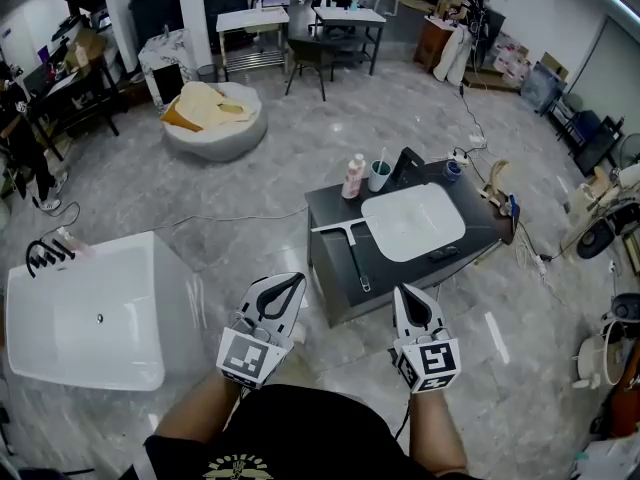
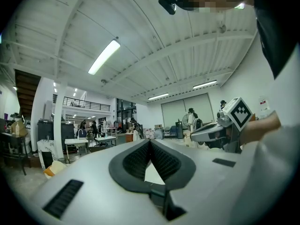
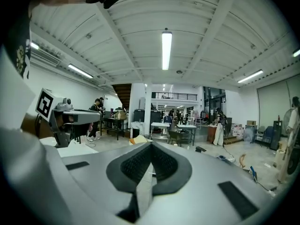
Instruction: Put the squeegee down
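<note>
Item: squeegee (image 1: 355,258), lying flat on the dark counter (image 1: 335,203) ahead of and between both sets of jaws, well apart from them; blade crosswise at the far end, handle running back toward the tips, just beside the basin (image 1: 412,223). Left gripper (image 1: 297,281): jaws closed together, nothing between them. Right gripper (image 1: 410,294): jaws likewise pressed together and empty. Both are held close to the person's body, pointing out across the room. Status, judged: the put-down looks complete. What remains is a clean withdrawal, so keep both pairs of jaws closed and away from the handle end, which lies nearest the tips at the counter's front edge, where a stray nudge could knock it off. Containers: the basin, white, beyond the right jaws, appears empty. Cup (image 1: 379,176), past the far end of the squeegee, has one thin upright stick in it, its kind not legible. Bottle (image 1: 353,177), pale pink, touching or just beside the cup; contents cannot be seen. Bathtub (image 1: 90,313), white, off to the left of the left jaws, empty apart from its drain, with a dark tap fitting at its far rim.
</note>
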